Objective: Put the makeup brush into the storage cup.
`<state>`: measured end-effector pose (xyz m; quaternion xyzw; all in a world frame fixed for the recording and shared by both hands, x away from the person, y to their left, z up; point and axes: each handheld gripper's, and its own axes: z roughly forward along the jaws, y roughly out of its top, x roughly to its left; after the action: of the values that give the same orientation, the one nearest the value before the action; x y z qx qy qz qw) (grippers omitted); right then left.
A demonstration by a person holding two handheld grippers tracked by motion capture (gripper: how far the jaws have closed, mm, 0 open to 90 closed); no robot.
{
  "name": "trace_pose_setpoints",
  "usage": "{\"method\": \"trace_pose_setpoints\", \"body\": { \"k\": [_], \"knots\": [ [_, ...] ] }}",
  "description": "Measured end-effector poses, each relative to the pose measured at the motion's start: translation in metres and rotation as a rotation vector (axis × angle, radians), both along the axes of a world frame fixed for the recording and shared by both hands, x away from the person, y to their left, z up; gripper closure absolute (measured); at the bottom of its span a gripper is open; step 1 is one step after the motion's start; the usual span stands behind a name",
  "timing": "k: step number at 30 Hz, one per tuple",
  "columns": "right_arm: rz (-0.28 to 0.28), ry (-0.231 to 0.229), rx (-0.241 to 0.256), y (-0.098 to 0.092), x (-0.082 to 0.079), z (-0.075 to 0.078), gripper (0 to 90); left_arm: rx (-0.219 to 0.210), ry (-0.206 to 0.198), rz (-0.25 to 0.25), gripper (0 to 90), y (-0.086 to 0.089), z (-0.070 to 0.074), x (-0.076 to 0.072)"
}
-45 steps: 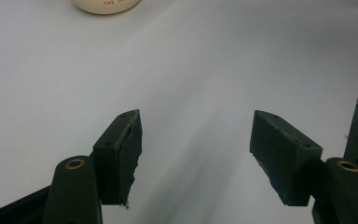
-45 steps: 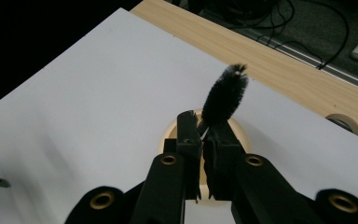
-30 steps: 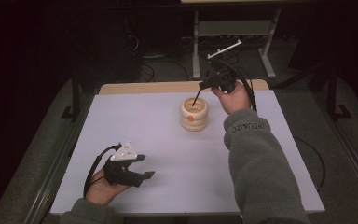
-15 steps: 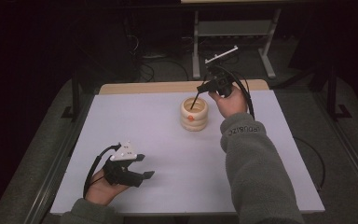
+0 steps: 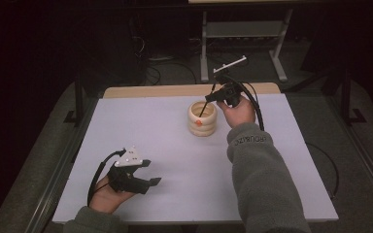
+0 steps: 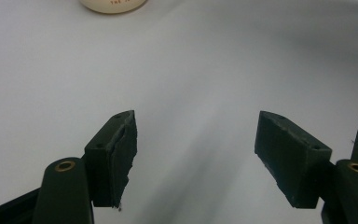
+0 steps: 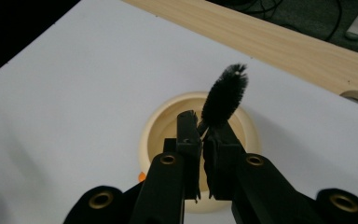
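1. The right claw [image 5: 212, 97] hangs above the cream ridged cup [image 5: 202, 118], its jaws drawn close on the stem of a small black bristle brush [image 7: 224, 95].
2. In the right gripper view, the brush's bristled head juts up past the jaw tips and stands over the cup's far rim, while the cup's round mouth lies straight beneath the jaws.
3. In the high view a thin dark stem slants from this claw down into the cup's mouth; whether it touches the inside cannot be told.
4. The cup stands upright on the white table [image 5: 175, 145], towards the far edge, just short of the bare wooden strip [image 5: 150, 91] behind it; a small orange mark [image 5: 199, 123] shows on the cup's near side.
5. The person's right hand [image 5: 238, 110] sits just to the right of the cup, the grey sleeve [image 5: 260, 170] running back to the near edge of the table.
6. The left claw [image 5: 148, 173] rests low over the table, well apart from the cup, near and to its left, jaws spread wide with nothing between them.
7. In the left gripper view only the cup's base peeps in at the top edge, far ahead of the open jaws.
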<state>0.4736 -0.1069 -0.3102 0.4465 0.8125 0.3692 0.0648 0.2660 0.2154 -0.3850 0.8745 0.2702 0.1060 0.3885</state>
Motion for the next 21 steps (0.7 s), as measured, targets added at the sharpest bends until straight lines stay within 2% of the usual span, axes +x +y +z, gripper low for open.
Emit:
{"method": "trace_pose_setpoints", "body": {
  "k": [1,3,4,13,19,21],
  "knots": [
    [-0.007,0.008,-0.005,0.001,0.0,-0.004,84.1,-0.001,-0.002,-0.001,29.4,0.0,0.0,0.0],
    [-0.006,-0.012,-0.006,0.002,-0.001,-0.008,84.1,0.001,-0.005,-0.005,29.4,0.0,0.0,0.0],
    [-0.01,0.002,0.005,0.002,-0.001,-0.009,84.1,0.001,-0.002,-0.004,29.4,0.0,0.0,0.0],
    [-0.009,0.012,0.014,0.005,-0.002,-0.022,83.8,0.003,0.007,-0.001,29.1,0.0,-0.002,0.001],
    [-0.003,0.017,0.029,0.002,-0.002,-0.024,83.3,0.001,0.004,0.0,28.9,0.0,-0.001,0.001],
    [-0.004,0.017,0.026,0.001,-0.003,-0.024,78.8,0.001,0.003,0.002,28.9,0.0,-0.001,0.001]
  ]
}}
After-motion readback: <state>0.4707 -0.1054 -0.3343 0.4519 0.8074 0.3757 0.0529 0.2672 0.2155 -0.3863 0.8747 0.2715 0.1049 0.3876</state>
